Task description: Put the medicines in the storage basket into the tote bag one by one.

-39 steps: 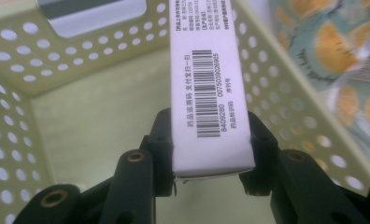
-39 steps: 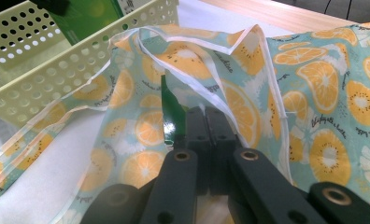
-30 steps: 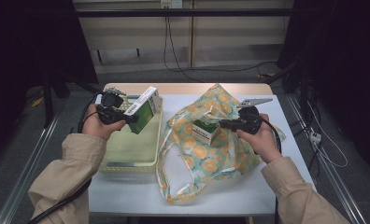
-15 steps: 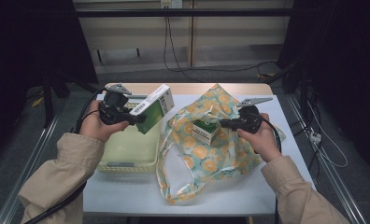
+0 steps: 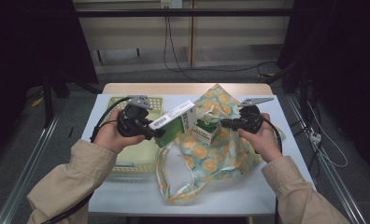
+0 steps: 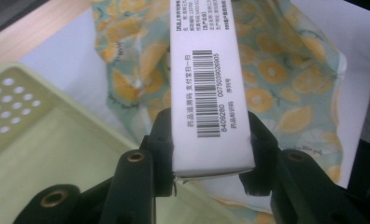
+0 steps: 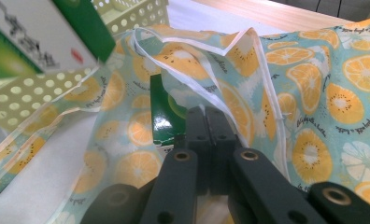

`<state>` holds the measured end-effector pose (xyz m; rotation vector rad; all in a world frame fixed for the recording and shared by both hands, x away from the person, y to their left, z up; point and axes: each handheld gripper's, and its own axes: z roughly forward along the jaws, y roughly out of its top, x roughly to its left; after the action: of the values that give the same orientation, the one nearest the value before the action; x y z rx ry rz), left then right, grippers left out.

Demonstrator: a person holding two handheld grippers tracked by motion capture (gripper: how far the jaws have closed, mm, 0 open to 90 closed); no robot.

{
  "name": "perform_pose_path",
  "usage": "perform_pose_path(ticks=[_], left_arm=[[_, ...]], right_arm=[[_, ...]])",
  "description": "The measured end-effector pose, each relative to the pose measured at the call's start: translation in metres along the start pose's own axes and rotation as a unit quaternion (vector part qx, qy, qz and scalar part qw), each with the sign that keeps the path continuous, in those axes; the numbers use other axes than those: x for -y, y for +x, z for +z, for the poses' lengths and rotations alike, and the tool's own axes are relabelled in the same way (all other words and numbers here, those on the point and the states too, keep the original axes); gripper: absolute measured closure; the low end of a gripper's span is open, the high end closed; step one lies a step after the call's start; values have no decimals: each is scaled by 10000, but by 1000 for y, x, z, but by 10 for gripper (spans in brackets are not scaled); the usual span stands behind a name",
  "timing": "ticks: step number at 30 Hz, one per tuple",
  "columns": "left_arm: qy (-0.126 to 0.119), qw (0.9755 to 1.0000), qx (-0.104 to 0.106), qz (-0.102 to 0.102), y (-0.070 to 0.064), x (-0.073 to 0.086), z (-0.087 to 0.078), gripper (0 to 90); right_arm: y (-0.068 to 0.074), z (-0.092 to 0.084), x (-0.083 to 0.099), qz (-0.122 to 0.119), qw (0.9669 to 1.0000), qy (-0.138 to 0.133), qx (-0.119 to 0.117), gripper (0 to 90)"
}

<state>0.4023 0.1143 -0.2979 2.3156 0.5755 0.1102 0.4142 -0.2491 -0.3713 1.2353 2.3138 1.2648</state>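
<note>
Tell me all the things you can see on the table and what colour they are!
box in the left gripper: 1, green and white with a barcode, held up between the basket and the bag
box in the bag: 1, green and white, sitting in the bag's open mouth
bag: 1, cloth, pale blue-green with orange slices, lying on the right half of the table
basket: 1, pale green plastic with holes, on the left half of the table
table: 1, white top with a wooden strip at the far edge
left gripper: 1, black, shut on the box's end
right gripper: 1, black, jaws shut, pinching the bag's rim as far as I can tell
sleeves: 2, beige, coming in from the bottom
</note>
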Motion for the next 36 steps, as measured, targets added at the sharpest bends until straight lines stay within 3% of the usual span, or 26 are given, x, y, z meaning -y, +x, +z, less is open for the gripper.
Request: perform_pose_path(ticks=[9, 16, 22, 28, 36], left_arm=[[227, 9988, 348, 259, -18, 3, 25, 628], [393, 9973, 485, 392, -29, 4, 40, 628], [555, 9969, 460, 318, -32, 5, 64, 627], [697, 9957, 486, 377, -35, 4, 83, 627], [731, 9963, 351, 276, -33, -3, 112, 627]], right_arm=[[-1, -2, 0, -4, 10000, -23, 24, 900], [0, -2, 0, 10, 10000, -33, 14, 900], [2, -2, 0, -36, 10000, -50, -22, 900], [4, -3, -2, -34, 10000, -54, -47, 900], [4, -6, -3, -73, 9999, -102, -42, 900]])
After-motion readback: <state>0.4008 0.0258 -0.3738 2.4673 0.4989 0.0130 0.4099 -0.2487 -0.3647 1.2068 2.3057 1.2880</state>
